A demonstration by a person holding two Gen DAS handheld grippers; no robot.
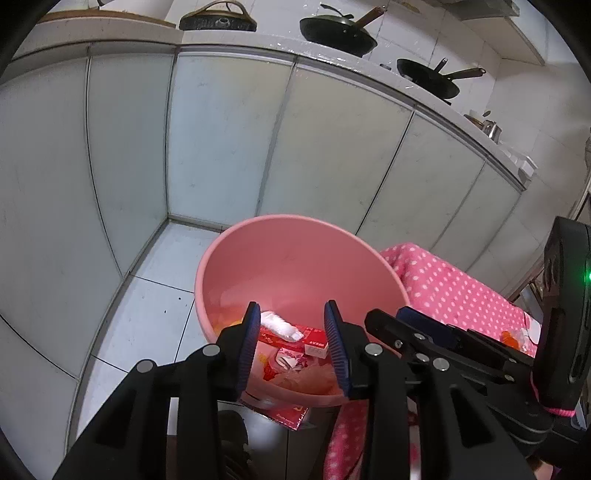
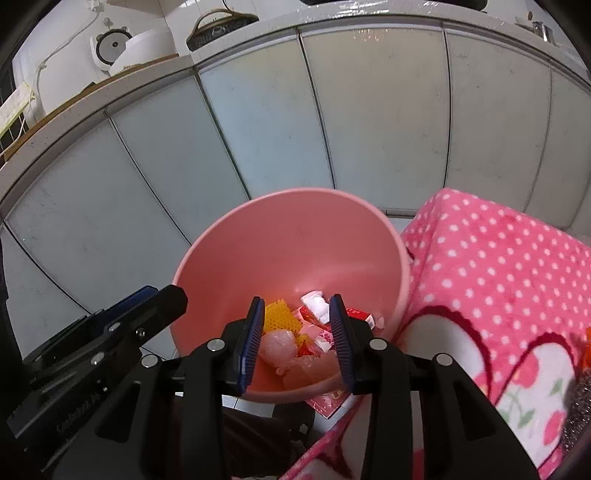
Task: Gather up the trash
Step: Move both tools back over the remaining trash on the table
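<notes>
On the left ran the cabinet doors [image 1: 221, 140], with two pans [image 1: 338, 33] up on the counter [image 1: 280, 44] above them. Down on the floor tiles [image 1: 147, 306] stood the pink bin [image 1: 295, 229], hard against the left edge of the dotted cloth [image 1: 454, 280].

The left gripper [image 1: 293, 343] hung over the bin's near rim, its blue pads apart with nothing between them. Below lay the trash: a white wad [image 1: 280, 326] on a red packet [image 1: 314, 338], with its long axis running from the left pad's tip toward the right one. Just to the right, the right gripper [image 2: 297, 332] hung over the same rim — pads likewise apart and empty — above a yellow mesh [image 2: 280, 317], a pale pink lump [image 2: 279, 343] and the same white wad [image 2: 316, 304].

Both tools pointed steeply down into the bin, so everything inside lay straight ahead of and below them. What looked still uncollected lay the other way — at the cloth's right edge an orange scrap [image 1: 508, 338] beside some white bits, behind the right gripper. I'd judge the right hand nearer to it. A red packet [image 2: 328, 400] also poked out from under the bin's near side, below both grippers.
</notes>
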